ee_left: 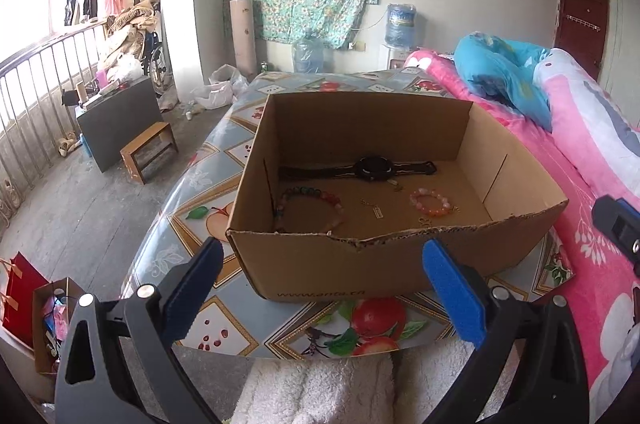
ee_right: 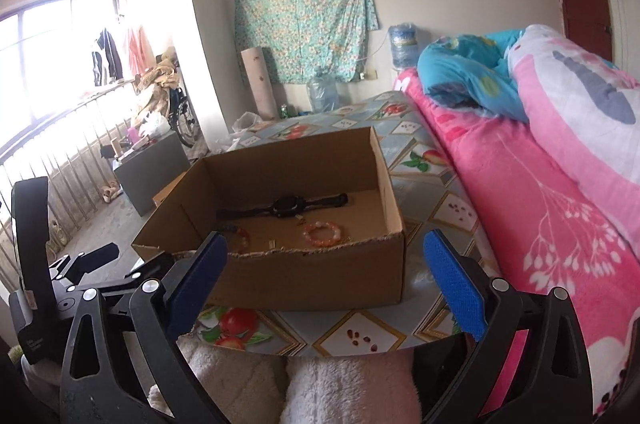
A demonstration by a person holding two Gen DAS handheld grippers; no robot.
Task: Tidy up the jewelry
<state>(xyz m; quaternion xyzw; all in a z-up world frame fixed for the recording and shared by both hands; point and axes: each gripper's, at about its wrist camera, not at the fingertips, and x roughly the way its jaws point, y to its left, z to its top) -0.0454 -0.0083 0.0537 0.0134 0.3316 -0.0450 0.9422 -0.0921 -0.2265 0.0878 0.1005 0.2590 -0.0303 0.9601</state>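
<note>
An open cardboard box (ee_left: 320, 264) stands on a fruit-patterned table (ee_left: 224, 328); it also shows in the right wrist view (ee_right: 312, 276). Inside lie a black watch (ee_left: 374, 168), a multicoloured bead bracelet (ee_left: 310, 202), an orange-pink bead bracelet (ee_left: 430, 202) and small gold pendants (ee_left: 378, 211). The watch (ee_right: 288, 206) and the orange bracelet (ee_right: 322, 233) also show in the right wrist view. My left gripper (ee_left: 320, 256) is open and empty in front of the box. My right gripper (ee_right: 326, 252) is open and empty, also in front of it.
A bed with pink bedding (ee_left: 592, 184) and a blue quilt (ee_left: 504, 72) runs along the table's right side. A fluffy white cloth (ee_left: 316, 388) lies below the grippers. A grey cabinet (ee_left: 118, 120), a small stool (ee_left: 150, 150) and a railing (ee_left: 36, 84) stand left.
</note>
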